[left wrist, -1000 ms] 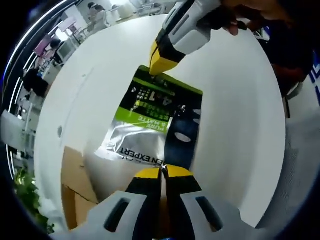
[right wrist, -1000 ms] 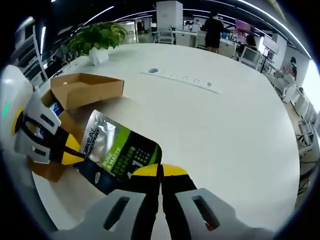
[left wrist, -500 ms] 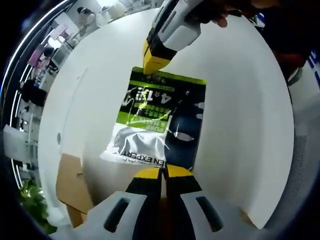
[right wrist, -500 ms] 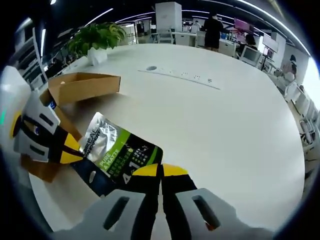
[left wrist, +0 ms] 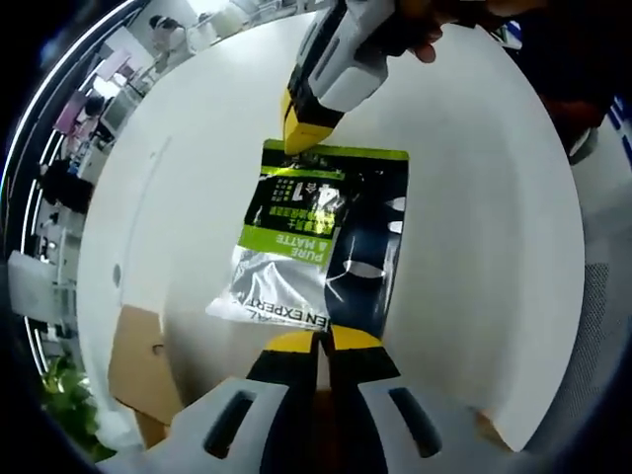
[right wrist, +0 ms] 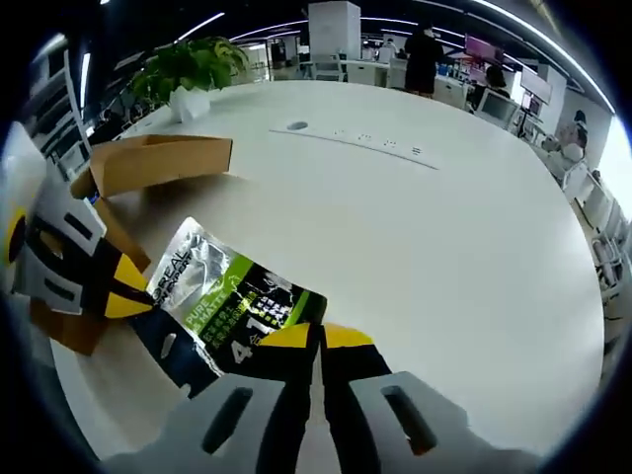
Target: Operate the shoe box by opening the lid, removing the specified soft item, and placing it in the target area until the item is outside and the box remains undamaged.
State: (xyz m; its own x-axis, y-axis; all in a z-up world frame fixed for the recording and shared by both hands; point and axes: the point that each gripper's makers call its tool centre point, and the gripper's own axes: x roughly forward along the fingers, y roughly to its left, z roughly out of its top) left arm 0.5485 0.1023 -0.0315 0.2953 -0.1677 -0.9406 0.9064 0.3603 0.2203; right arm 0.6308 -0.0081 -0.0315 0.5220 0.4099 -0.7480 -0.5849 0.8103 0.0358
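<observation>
Both views have drifted a little since the earlier frames, and the pouch sits slightly further from the box.

Left gripper (left wrist: 322, 339) and right gripper (right wrist: 318, 336) each pinch one end of the foil pouch (left wrist: 318, 242), probably to carry it flat over the white desk (right wrist: 425, 237); the cardboard shoe box (right wrist: 158, 163) stays open at upper left, apparently undamaged.

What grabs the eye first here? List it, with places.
A shiny green, silver and dark packet is stretched between the two grippers above the white table, the left gripper shut on one end and the right gripper on the other. Behind it, by a potted plant, sits an open cardboard box.
</observation>
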